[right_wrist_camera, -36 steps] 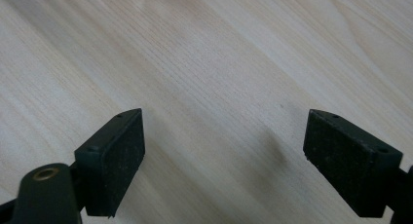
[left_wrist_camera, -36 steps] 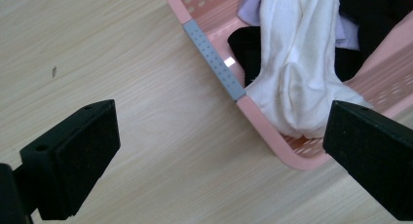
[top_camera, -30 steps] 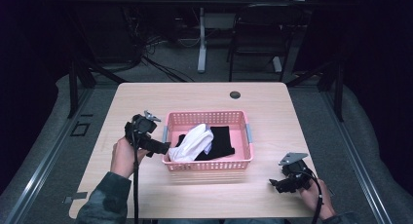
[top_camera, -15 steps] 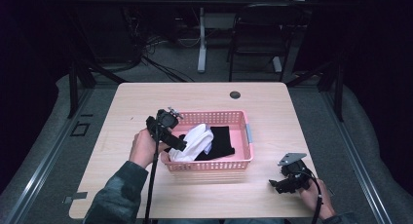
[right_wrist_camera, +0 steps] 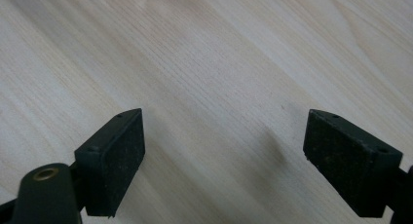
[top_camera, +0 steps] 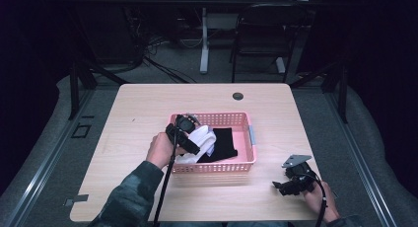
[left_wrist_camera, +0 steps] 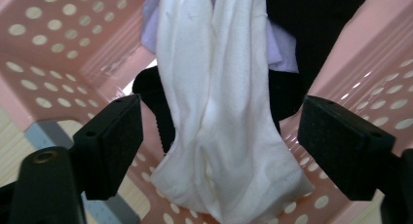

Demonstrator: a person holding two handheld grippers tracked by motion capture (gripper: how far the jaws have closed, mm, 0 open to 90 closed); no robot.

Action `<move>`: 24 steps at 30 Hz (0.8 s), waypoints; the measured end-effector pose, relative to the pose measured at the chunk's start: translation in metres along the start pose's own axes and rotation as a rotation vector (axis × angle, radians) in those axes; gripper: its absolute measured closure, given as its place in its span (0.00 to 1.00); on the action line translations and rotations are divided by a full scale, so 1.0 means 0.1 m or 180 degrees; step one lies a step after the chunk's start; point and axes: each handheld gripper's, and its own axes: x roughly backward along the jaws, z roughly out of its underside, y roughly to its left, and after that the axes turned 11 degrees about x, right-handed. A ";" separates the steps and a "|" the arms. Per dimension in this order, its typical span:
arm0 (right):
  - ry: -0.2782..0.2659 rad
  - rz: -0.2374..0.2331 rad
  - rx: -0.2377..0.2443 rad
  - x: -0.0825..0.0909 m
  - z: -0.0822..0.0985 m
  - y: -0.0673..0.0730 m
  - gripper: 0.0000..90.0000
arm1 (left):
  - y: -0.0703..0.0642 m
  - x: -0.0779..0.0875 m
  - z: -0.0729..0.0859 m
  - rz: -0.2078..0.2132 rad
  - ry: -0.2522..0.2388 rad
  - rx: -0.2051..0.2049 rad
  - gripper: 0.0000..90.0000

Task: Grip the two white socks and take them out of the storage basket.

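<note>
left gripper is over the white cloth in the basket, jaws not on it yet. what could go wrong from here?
1. The left gripper has just been closing with the white cloth between its jaws, untouched; the black garment lies under it and may get pinched too.
2. The pink basket is light; a snagged lift could drag it.
3. The right gripper rests open on the table, not bracing the basket.

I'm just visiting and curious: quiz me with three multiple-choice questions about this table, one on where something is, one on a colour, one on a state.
1. Where is the white cloth?
A. in the basket
B. on the floor
C. on the chair

2. What colour is the basket?
A. blue
B. pink
C. green

3. How do the right gripper's jaws stand?
A. clamped on cloth
B. open over bare table
C. holding the basket

Key: 1 A, it lies between pink perforated walls; 2 B, pink in both views; 3 B, only wood shows between the jaws.
</note>
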 end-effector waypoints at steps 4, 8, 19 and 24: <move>-0.0002 0.0009 0.0011 0.02 0.00 -0.01 0.16 | -0.06 -0.09 -0.04 0.0022 0.0092 -0.0051 0.30; -0.0023 0.0021 -0.0016 0.01 0.00 -0.01 0.16 | -0.09 -0.19 -0.08 0.0058 0.0203 -0.0105 0.47; -0.0052 -0.0018 -0.0036 0.01 0.01 -0.01 0.16 | -0.12 -0.35 -0.09 0.0063 0.0424 -0.0290 0.95; -0.0045 -0.0015 -0.0029 0.02 0.00 -0.01 0.16 | -0.11 -0.28 -0.09 0.0061 0.0391 -0.0291 0.96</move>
